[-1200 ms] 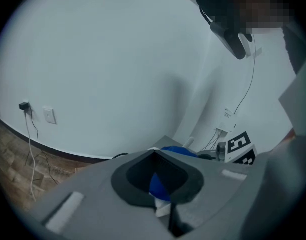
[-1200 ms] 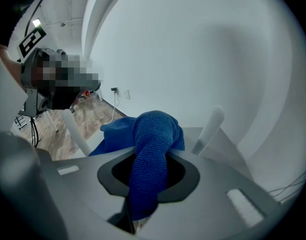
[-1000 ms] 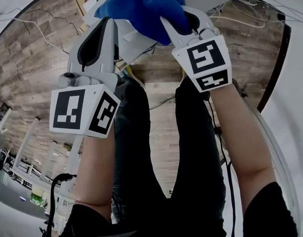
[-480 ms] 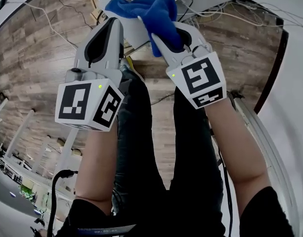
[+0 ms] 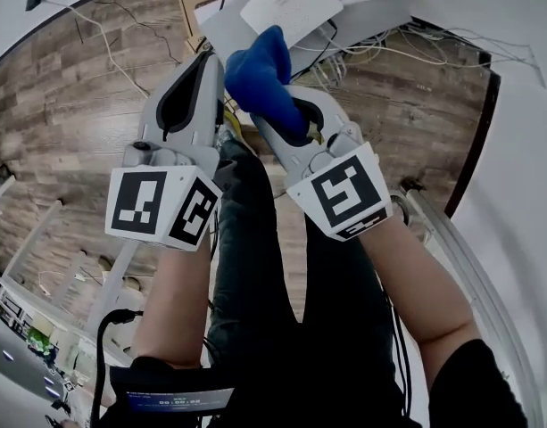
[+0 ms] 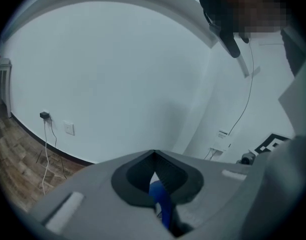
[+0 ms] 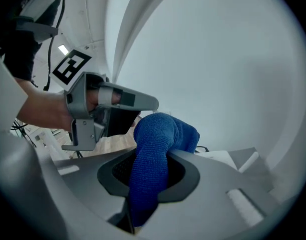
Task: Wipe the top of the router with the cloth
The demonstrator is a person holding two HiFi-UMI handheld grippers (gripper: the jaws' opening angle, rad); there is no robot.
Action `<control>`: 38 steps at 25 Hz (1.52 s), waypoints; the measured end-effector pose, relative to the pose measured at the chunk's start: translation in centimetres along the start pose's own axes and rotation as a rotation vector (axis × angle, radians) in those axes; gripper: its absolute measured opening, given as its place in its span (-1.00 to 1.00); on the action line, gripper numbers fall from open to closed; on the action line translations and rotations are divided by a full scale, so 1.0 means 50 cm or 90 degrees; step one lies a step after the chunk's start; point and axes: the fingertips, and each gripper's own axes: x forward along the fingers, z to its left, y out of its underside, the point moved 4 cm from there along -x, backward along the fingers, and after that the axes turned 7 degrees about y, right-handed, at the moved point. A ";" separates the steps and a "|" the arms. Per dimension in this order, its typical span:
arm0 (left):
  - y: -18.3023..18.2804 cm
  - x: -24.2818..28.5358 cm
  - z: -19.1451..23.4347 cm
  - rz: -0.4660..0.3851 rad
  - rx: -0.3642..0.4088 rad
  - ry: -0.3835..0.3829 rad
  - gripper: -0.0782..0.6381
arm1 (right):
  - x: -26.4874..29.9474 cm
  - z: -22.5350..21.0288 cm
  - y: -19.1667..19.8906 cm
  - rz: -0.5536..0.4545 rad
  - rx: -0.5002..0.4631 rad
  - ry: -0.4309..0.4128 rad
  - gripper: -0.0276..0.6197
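Grippers, two, grey, each with a cube of black-and-white square markers.
- Left gripper (image 6: pixel 153 155): jaws together, with a blue sliver in the gap behind the tips.
- Right gripper (image 7: pixel 148 169): clamped on the cloth.

Blue terry cloth (image 5: pixel 260 69), one, bunched, its top at the router's near edge; contact cannot be told.

Flat white plastic router (image 5: pixel 291 5), one.

Brown cardboard box (image 5: pixel 187 14), one, print unreadable.

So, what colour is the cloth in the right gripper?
Blue. The cloth shows best in the right gripper view, pinched by the right gripper.
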 end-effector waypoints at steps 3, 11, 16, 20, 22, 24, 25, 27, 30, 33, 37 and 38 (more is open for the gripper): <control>-0.013 -0.020 0.010 -0.010 0.003 -0.007 -0.78 | 0.010 0.037 0.011 0.010 0.001 -0.038 -0.59; 0.132 0.007 0.073 0.045 -0.043 -0.006 -0.78 | 0.124 0.009 0.149 0.071 0.024 -0.019 -0.59; 0.251 0.043 0.096 0.066 -0.085 -0.006 -0.78 | 0.206 -0.040 0.234 0.099 0.029 0.007 -0.59; 0.298 0.064 0.100 0.071 -0.109 -0.005 -0.78 | 0.243 -0.077 0.272 0.117 0.038 0.017 -0.59; 0.305 0.072 0.099 0.075 -0.114 -0.003 -0.78 | 0.249 -0.077 0.276 0.124 0.037 0.011 -0.59; 0.297 0.078 0.098 0.077 -0.115 0.000 -0.78 | 0.244 -0.073 0.265 0.124 0.035 0.007 -0.59; 0.286 0.079 0.097 0.076 -0.113 0.002 -0.78 | 0.238 -0.071 0.254 0.122 0.032 0.006 -0.59; 0.256 0.084 0.096 0.070 -0.103 0.005 -0.78 | 0.220 -0.072 0.224 0.113 0.027 0.007 -0.59; 0.208 0.096 0.091 0.062 -0.084 0.012 -0.78 | 0.188 -0.077 0.179 0.093 0.028 0.010 -0.59; 0.169 0.110 0.082 0.053 -0.066 0.015 -0.78 | 0.152 -0.081 0.141 0.069 0.033 0.013 -0.59; 0.123 0.128 0.052 0.046 -0.049 0.024 -0.78 | 0.093 -0.091 0.101 0.039 0.052 0.030 -0.59; 0.111 0.134 0.038 0.046 -0.044 0.029 -0.78 | 0.077 -0.099 0.092 0.034 0.057 0.035 -0.59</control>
